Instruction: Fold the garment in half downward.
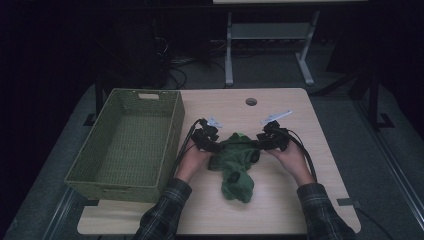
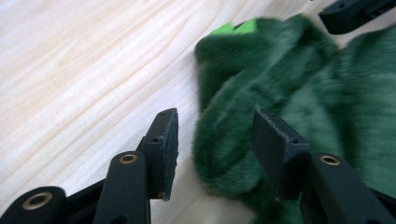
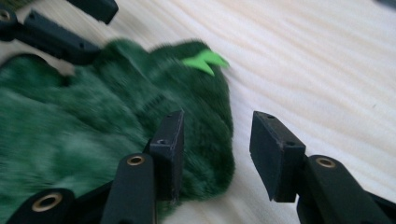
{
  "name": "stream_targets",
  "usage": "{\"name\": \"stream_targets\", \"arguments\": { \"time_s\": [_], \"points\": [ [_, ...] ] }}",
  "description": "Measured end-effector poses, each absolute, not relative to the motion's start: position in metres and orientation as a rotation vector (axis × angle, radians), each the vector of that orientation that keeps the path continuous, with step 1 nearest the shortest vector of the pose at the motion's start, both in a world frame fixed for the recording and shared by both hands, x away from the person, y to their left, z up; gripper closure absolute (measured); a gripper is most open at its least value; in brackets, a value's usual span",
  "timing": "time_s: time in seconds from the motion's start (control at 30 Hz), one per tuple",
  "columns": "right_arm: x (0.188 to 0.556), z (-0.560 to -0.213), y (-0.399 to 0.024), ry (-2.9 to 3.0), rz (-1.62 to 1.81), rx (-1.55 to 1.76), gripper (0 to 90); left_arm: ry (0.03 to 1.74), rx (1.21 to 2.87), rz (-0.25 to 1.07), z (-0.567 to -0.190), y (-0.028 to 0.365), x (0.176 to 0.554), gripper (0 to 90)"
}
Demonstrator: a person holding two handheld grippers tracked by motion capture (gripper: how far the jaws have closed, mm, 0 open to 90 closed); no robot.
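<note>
Two tongs (image 1: 216, 145) (image 1: 261, 142) flanking green plush toy (image 1: 235, 165)

Pale wood table (image 1: 280, 200). Green plush (image 1: 236, 165) lies on it between both grippers. Woven basket (image 1: 127, 145) sits left of the left gripper.

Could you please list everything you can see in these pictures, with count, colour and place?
plush toy: one, dark green with a bright green tag, middle of the table between the grippers
woven basket: one, olive green, left part of the table
table: one, light wood, with a round hole near its far edge
metal frame: one, grey, on the floor behind the table
left gripper: one, black, jaws apart around the toy's edge
right gripper: one, black, jaws apart at the toy's edge
sleeves: two, plaid, bottom of the high view
</note>
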State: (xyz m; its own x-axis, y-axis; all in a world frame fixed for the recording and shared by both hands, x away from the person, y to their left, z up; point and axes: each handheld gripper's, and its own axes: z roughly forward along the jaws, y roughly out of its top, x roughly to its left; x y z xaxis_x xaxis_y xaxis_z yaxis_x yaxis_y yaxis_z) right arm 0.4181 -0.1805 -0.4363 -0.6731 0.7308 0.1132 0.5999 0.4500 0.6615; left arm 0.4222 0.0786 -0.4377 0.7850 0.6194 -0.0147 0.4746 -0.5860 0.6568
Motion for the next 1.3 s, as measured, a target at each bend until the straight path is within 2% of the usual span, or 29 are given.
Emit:
{"name": "stream_targets", "arguments": {
  "time_s": [0.13, 0.23, 0.4, 0.43, 0.47, 0.53, 0.7, 1.07, 1.3],
  "points": [
    [0.422, -0.445, -0.181, 2.532, 0.998, 1.193, 56.0, 0.818, 2.32, 0.266, -0.448, 0.079, 0.429, 52.7],
    [0.425, -0.453, -0.181, 2.553, 0.97, 1.201, 60.2, 0.816, 2.33, 0.252, -0.453, 0.079, 0.432, 57.2],
    [0.428, -0.462, -0.181, 2.549, 0.954, 1.235, 82.2, 0.806, 2.36, 0.22, -0.456, 0.075, 0.433, 74.8],
    [0.428, -0.462, -0.181, 2.549, 0.954, 1.235, 82.2, 0.806, 2.36, 0.22, -0.456, 0.075, 0.433, 78.1],
    [0.429, -0.462, -0.182, 2.546, 0.963, 1.239, 86.3, 0.808, 2.366, 0.216, -0.457, 0.074, 0.433, 83.2],
    [0.429, -0.461, -0.182, 2.537, 0.965, 1.241, 87.2, 0.828, 2.357, 0.194, -0.457, 0.074, 0.434, 86.7],
    [0.43, -0.453, -0.188, 2.491, 1.003, 1.249, 87.7, 0.84, 2.314, 0.199, -0.449, 0.075, 0.435, 87.6],
    [0.451, -0.404, -0.202, 2.405, 1.069, 1.252, 87.9, 0.817, 2.162, 0.31, -0.403, 0.071, 0.441, 87.8],
    [0.442, -0.389, -0.203, 2.365, 1.14, 1.211, 87.5, 0.764, 2.1, 0.335, -0.39, 0.077, 0.432, 87.4]
  ]
}}
